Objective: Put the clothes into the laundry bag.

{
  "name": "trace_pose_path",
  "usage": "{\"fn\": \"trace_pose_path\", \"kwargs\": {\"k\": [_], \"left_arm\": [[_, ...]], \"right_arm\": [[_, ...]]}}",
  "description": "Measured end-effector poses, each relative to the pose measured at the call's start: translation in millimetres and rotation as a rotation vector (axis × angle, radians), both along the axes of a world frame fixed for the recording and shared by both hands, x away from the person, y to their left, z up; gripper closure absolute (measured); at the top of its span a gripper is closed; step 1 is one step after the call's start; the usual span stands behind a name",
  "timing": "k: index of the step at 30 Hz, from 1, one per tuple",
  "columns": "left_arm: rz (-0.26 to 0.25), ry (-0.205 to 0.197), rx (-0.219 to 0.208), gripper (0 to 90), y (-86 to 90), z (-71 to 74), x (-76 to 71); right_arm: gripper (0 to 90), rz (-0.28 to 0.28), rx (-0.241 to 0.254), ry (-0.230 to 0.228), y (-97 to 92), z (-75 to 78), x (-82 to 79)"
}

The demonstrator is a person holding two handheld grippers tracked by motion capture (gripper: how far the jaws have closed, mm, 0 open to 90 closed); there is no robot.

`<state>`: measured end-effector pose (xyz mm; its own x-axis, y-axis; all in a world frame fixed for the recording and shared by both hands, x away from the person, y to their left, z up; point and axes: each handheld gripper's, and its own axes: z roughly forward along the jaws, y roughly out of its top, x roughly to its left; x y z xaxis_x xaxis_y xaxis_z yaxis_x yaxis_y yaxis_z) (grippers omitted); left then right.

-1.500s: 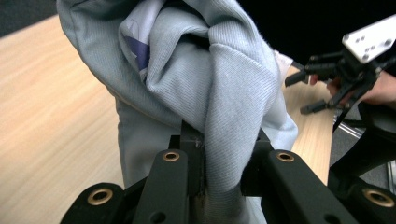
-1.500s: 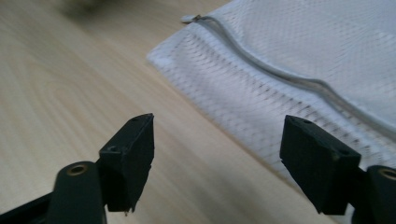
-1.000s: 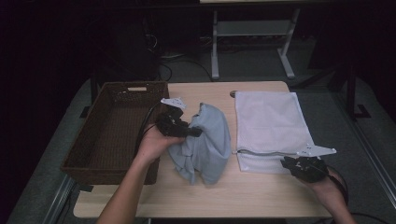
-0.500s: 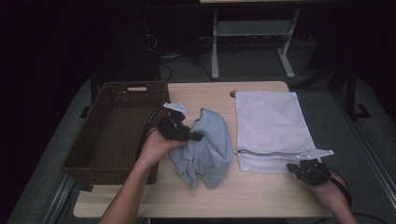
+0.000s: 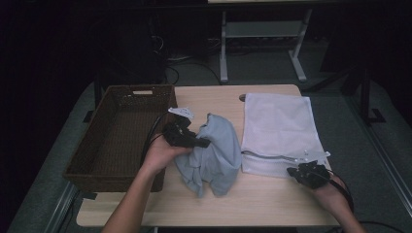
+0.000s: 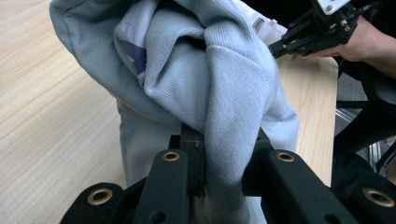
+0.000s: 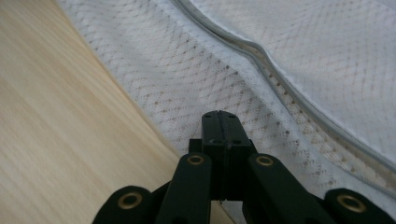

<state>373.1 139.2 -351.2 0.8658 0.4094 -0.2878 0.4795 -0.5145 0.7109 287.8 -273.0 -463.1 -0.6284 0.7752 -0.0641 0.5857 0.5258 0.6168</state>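
Wooden table point(image 5: 262, 208) carries everything, seen from the high view. Brown wicker basket point(image 5: 116, 133) sits at its left edge. White mesh laundry bag point(image 5: 279, 128) lies flat on the right half, zipper point(image 7: 280, 74) running along its near edge.

Light blue garment point(image 5: 214, 153) lies bunched at table centre, between basket and bag, its upper part lifted off the wood.

Left gripper point(image 5: 187, 138) is clamped on a fold of the garment; in the left gripper view the knit cloth point(image 6: 219, 93) is pinched between the two jaws and drapes over them.

Right gripper point(image 5: 303, 172) sits at the bag's near right corner. Its jaws have just been closing and now stand pressed together point(image 7: 219, 123) over the mesh below the zipper. Whether a layer of mesh is caught between the pads is unclear; none shows between the tips.
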Motion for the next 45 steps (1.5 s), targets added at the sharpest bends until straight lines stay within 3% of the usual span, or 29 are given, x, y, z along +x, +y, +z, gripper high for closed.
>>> {"fn": "trace_pose_path", "kwargs": {"k": [5, 12, 29, 34, 38, 40, 41, 43, 45], "left_arm": [[0.001, 0.003, 0.001, 75.8, 2.3, 0.3, -0.1], [0.003, 0.005, 0.002, 75.8, 5.1, 0.9, -2.3], [0.007, 0.015, -0.002, 75.8, 13.0, 0.4, -2.7], [0.006, 0.018, -0.004, 75.8, 13.3, -0.2, -2.7], [0.006, 0.019, -0.004, 75.8, 14.0, -0.2, -2.6], [0.008, 0.02, -0.004, 75.8, 14.2, -0.2, -2.4], [0.008, 0.02, -0.004, 75.8, 14.2, -0.2, -2.4], [0.007, 0.021, -0.005, 75.8, 14.0, -0.3, -2.5], [0.007, 0.022, -0.003, 75.8, 14.0, -0.3, -2.7]], "right_arm": [[89.4, 0.039, 0.02, 0.002, 17.6, -0.6, 11.7], [89.5, 0.072, 0.011, 0.0, 37.4, -0.1, 19.4], [89.4, 0.239, 0.073, 0.022, 123.2, -1.5, 35.7], [89.4, 0.25, 0.077, 0.023, 125.7, -0.4, 35.1], [87.7, 0.219, 0.12, 0.002, 107.5, 9.4, 35.5], [80.9, 0.17, 0.122, -0.007, 87.4, 15.1, 41.0], [80.9, 0.17, 0.122, -0.007, 87.4, 15.1, 41.0], [69.0, 0.138, 0.162, -0.007, 70.9, 16.8, 49.2], [65.1, 0.136, 0.166, 0.003, 67.4, 16.9, 52.4]]}}
